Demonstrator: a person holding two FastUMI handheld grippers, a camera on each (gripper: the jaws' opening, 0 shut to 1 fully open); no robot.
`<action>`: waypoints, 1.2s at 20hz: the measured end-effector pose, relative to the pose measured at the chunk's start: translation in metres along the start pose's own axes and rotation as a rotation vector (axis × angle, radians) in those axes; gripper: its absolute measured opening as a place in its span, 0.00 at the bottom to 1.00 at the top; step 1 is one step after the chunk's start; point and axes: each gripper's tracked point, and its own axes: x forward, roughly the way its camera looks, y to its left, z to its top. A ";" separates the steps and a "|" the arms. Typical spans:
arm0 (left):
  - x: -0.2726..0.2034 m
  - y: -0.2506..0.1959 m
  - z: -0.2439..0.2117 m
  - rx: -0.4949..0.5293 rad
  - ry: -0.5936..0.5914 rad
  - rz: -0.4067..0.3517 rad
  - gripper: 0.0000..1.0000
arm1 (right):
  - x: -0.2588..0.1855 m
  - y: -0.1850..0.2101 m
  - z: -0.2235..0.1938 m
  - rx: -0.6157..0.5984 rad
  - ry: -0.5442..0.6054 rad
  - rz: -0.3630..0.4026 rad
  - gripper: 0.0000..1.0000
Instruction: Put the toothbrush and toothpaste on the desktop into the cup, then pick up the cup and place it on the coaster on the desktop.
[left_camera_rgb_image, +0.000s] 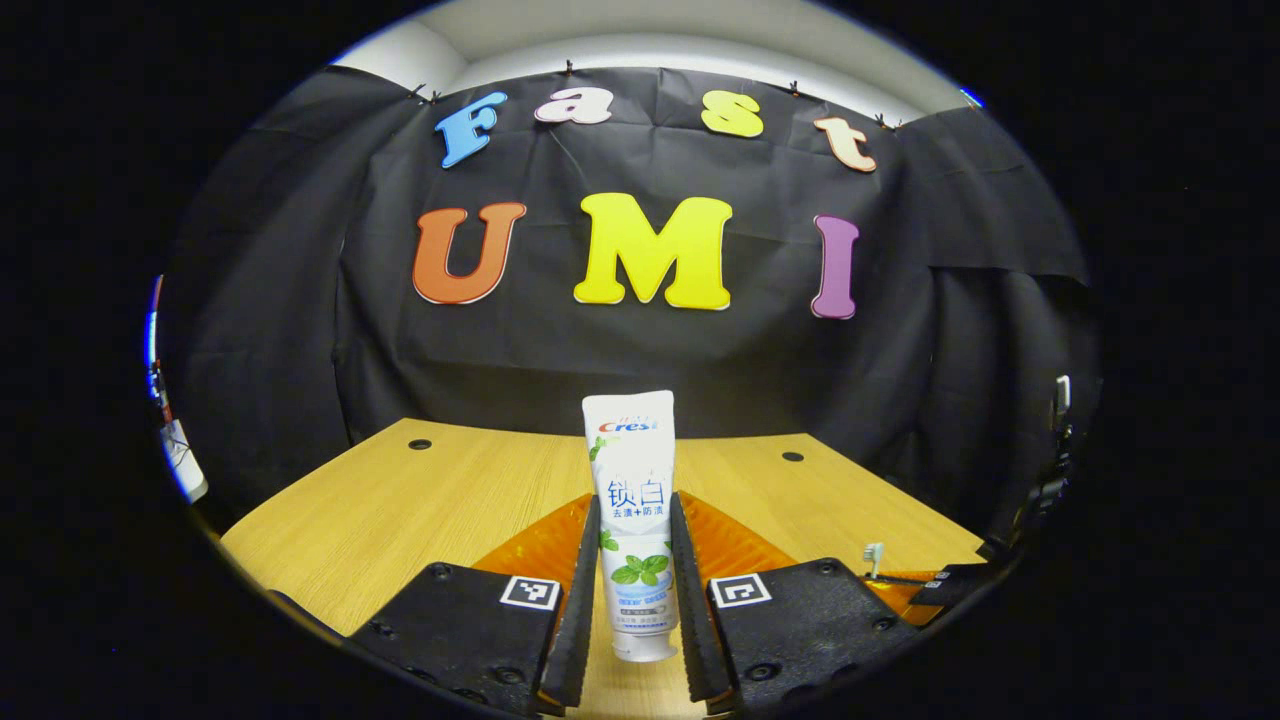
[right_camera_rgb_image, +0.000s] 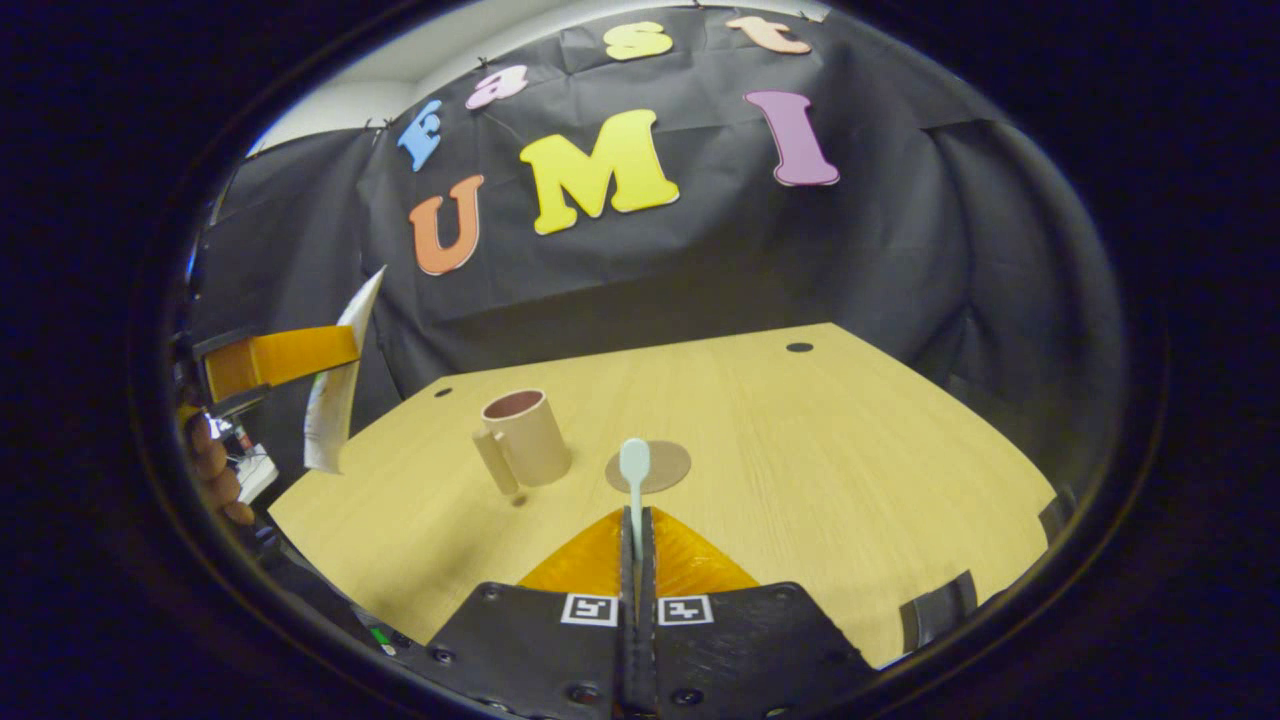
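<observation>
Desktop (left_camera_rgb_image: 400, 500), toothpaste (left_camera_rgb_image: 632, 500) upright, cap down

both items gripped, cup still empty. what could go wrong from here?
1. The toothbrush is pinched low on its thin handle by the right gripper; it may pivot or slip on the way to the cup.
2. The cup is light-looking with a narrow mouth; a tilted toothpaste tube from the left gripper may tip it.
3. Cup stands beside the coaster, so a knock could shift either.

White toothpaste tube (left_camera_rgb_image: 634, 520) upright, cap down, clamped above the bench, pale toothbrush (right_camera_rgb_image: 634, 480) gripped with head pointing far, tan handled cup (right_camera_rgb_image: 524, 438) upright, empty, round coaster (right_camera_rgb_image: 655, 467) just right of it
</observation>
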 end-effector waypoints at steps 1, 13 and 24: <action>0.009 0.001 0.005 -0.004 -0.016 0.001 0.40 | -0.005 -0.001 0.007 -0.002 -0.023 0.005 0.00; 0.117 -0.001 0.009 0.007 -0.063 0.015 0.41 | -0.040 -0.009 0.021 -0.018 -0.078 0.084 0.00; 0.144 0.013 -0.025 -0.030 0.024 0.058 0.43 | -0.036 -0.023 0.020 -0.009 -0.094 0.063 0.00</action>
